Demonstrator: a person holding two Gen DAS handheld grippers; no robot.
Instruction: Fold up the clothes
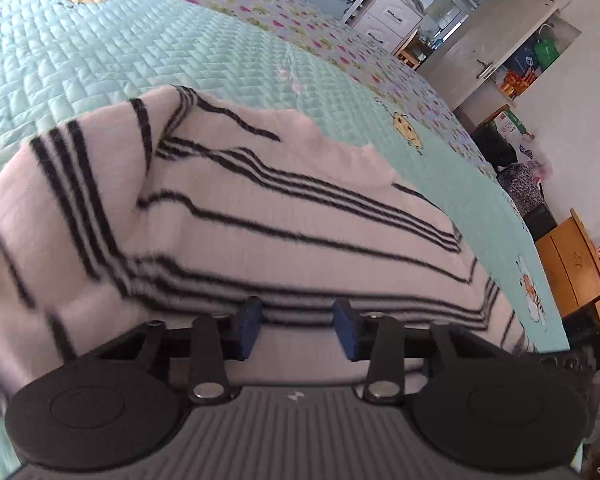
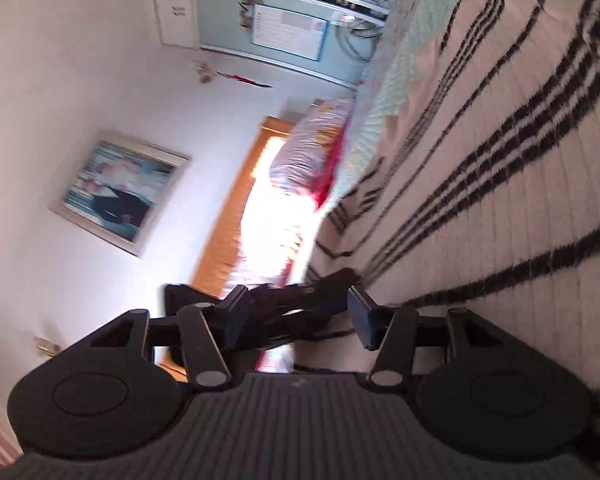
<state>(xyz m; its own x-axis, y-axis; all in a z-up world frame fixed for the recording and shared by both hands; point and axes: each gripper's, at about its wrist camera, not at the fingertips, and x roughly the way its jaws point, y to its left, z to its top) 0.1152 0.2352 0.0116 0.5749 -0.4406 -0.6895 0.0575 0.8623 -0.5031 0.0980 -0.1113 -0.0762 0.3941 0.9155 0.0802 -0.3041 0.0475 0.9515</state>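
Note:
A white knitted garment with black stripes [image 1: 240,216] lies rumpled on the teal quilted bedspread [image 1: 100,52], one part folded over at the left. My left gripper [image 1: 298,326] hovers low at the garment's near edge. Its blue pads [image 1: 249,328] stand apart, with striped cloth showing between and beneath them, not pinched. The right wrist view is rolled sideways, and the same garment [image 2: 520,184] fills its right side. My right gripper [image 2: 298,314] is open at the garment's edge, its right finger [image 2: 362,316] close to the cloth. A black gripper body [image 2: 300,300] shows in the gap.
Past the bed's far edge stand white drawers [image 1: 384,20], a white wardrobe [image 1: 500,28] and a wooden cabinet [image 1: 572,264]. The right wrist view shows a pillow [image 2: 308,152] against a wooden headboard [image 2: 236,208], a framed picture [image 2: 116,192] on the wall and blue cabinet doors [image 2: 284,28].

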